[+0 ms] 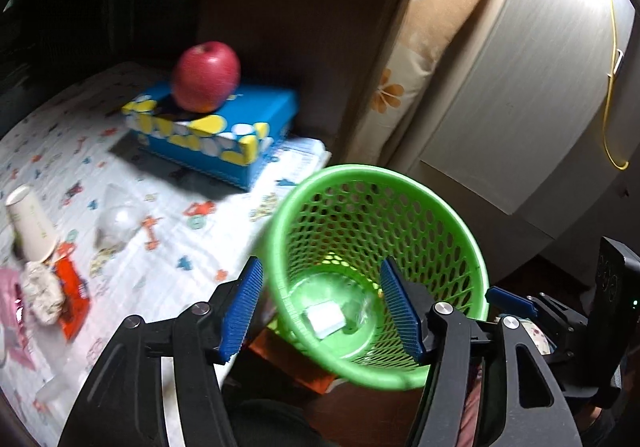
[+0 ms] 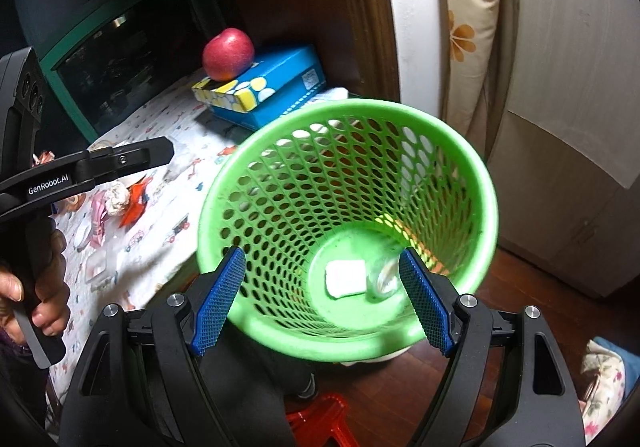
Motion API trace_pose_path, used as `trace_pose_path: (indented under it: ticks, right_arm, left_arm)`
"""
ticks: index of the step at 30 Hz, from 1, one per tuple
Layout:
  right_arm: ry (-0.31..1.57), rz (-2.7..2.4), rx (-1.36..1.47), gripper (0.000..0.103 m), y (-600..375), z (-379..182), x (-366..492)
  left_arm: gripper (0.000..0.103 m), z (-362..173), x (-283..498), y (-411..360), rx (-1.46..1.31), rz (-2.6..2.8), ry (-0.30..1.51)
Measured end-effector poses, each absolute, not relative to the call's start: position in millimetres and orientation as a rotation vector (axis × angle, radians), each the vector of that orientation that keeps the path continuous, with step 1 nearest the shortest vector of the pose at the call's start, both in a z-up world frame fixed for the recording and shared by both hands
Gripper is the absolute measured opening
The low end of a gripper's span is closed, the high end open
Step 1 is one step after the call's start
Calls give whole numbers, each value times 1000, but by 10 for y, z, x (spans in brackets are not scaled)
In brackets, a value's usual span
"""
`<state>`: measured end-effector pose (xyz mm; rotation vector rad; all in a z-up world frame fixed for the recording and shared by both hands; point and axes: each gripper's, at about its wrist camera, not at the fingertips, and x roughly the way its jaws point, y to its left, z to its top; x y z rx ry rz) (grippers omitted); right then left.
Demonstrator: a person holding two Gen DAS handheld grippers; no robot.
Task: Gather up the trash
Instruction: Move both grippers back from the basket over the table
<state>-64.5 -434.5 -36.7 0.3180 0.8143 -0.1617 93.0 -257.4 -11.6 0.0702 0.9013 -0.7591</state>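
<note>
Lower centre of the left wrist view: left gripper (image 1: 322, 311), blue-padded tongs spread wide, nothing between them. Behind them, a green mesh basket (image 1: 440, 231) fills the lower right, mouth tilted toward the camera, likely so drops land inside; a white scrap (image 1: 324, 320) and a clear wrapper lie on its floor. At left edge, on the patterned cloth (image 1: 168, 175), uncollected trash: a tipped paper cup (image 1: 32, 225), a crumpled wad (image 1: 42, 289), an orange wrapper (image 1: 74, 299), a clear plastic piece (image 1: 118, 221). All of it sits well to the left of the tongs. Upper centre: a red apple (image 1: 206, 76) resting on a blue tissue box (image 1: 216, 129), probably not trash. Right wrist view: right gripper (image 2: 322, 301), tongs likewise apart and empty, framing the basket's lower rim; white scrap visible between them, deeper down. Remaining litter sits at middle left, beyond the left gripper's black body, so a reach left is judged next.
</note>
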Motion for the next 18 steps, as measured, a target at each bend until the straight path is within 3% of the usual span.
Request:
trace_pose_path:
  ticks: [2, 5, 18]
  right_arm:
    - [811, -140, 309, 79, -4236, -351, -610]
    - [801, -107, 293, 87, -4044, -312, -550]
    - [826, 45, 197, 87, -3169, -318, -93]
  left_arm:
    - [70, -71, 916, -2353, 59, -710, 877]
    - [73, -20, 920, -2026, 50, -637, 855]
    - [85, -209, 969, -560, -2, -375, 874]
